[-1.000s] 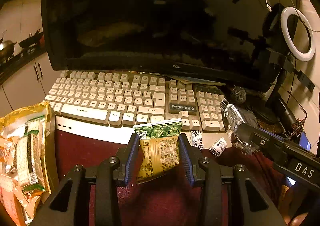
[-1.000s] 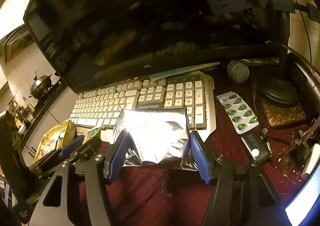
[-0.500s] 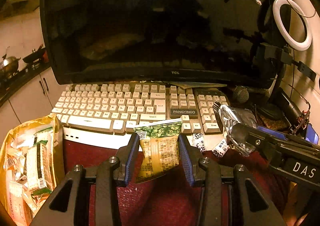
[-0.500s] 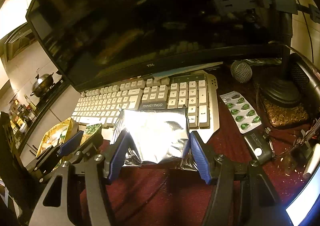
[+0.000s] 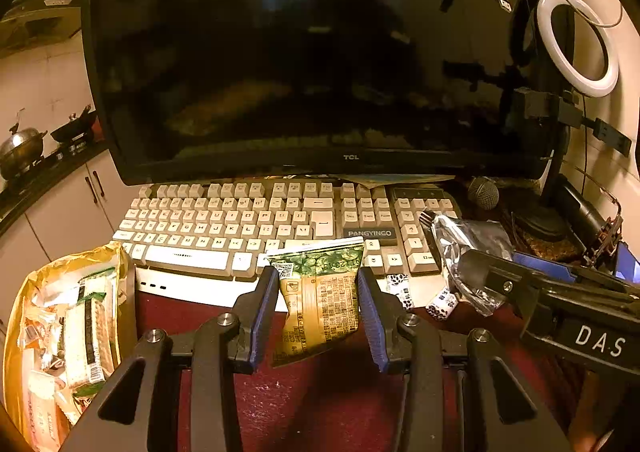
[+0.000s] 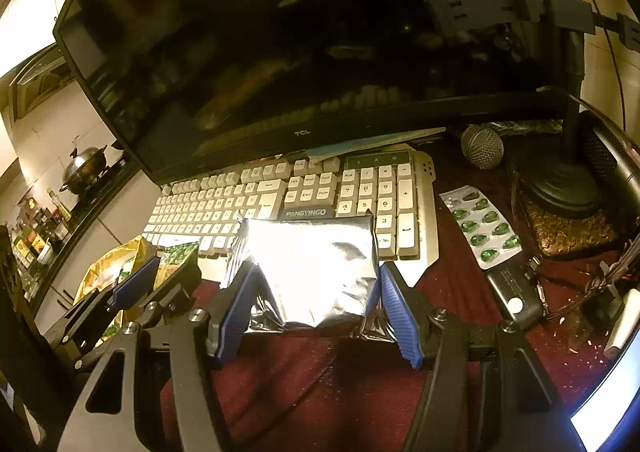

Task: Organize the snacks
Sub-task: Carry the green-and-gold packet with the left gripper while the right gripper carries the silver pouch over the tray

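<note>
Left gripper [image 5: 318, 304], seen from its own camera, is clamped on a green and tan snack packet [image 5: 320, 300] held over the red tabletop [image 5: 320, 404], just in front of the keyboard [image 5: 256, 228]. An open yellow bag [image 5: 60, 324] of wrapped snacks sits at far left, and two small wrapped candies [image 5: 420, 296] lie by the keyboard's edge. Right gripper [image 6: 316, 288], from its camera, is clamped on a shiny silver packet [image 6: 320, 268] before the keyboard [image 6: 280, 196], with a blister pack of green capsules [image 6: 484, 228] nearby.

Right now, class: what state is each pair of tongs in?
Left tongs: closed on the green-and-yellow snack packet.
Right tongs: closed on the silver foil packet.
</note>
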{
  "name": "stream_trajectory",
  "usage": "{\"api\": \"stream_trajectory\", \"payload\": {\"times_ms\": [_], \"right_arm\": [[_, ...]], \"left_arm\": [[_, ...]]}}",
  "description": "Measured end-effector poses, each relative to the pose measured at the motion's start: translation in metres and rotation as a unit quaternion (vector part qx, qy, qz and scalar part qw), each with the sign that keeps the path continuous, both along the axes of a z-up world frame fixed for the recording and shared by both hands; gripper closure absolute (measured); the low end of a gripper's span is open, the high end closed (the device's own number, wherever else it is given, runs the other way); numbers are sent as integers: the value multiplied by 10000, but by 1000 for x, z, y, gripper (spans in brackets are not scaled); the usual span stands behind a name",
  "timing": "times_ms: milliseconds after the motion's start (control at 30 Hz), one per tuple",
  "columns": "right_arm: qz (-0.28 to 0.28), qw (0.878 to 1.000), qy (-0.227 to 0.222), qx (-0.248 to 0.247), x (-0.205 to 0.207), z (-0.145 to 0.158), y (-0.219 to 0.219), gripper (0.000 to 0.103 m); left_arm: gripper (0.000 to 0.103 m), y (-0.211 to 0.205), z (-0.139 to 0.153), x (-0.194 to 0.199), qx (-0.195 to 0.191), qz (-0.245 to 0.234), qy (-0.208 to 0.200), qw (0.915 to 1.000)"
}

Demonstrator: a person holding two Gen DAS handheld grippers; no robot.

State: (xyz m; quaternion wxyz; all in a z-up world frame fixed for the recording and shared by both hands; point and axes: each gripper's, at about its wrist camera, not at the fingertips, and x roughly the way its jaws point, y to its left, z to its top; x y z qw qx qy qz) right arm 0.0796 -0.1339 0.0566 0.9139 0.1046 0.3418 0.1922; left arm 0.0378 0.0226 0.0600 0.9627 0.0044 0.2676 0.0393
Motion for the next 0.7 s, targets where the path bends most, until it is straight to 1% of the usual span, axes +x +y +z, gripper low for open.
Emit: {"api": "stream_trajectory", "payload": {"times_ms": [167, 200, 300, 367, 433, 533, 567, 700], "right_arm": [[-78, 9998, -148, -50, -3, 4, -1, 41], [-88, 9998, -147, -45, -3, 4, -1, 41], [-33, 10000, -89, 30, -2, 4, 0, 41], [21, 10000, -74, 58, -3, 6, 3, 41], [162, 9997, -148, 95, -9, 12, 8, 41], [512, 9983, -294, 32, -25, 21, 27, 41], [592, 9978, -300, 23, -29, 22, 33, 41], [1122, 9934, -223, 30, -51, 23, 66, 41]], "left_arm": [[61, 7, 7, -4, -284, -11, 5, 9996], [61, 10, 10, -7, -346, 2, -13, 9994], [61, 14, 20, -21, -372, -17, -105, 9993], [61, 21, 26, -31, -543, -75, -29, 9985], [61, 31, 30, -40, -660, -95, 35, 9978], [61, 56, 37, -57, -934, -86, 89, 9956], [61, 61, 38, -61, -942, -54, 93, 9955], [61, 104, 41, -86, -1094, 262, 109, 9936]]}}
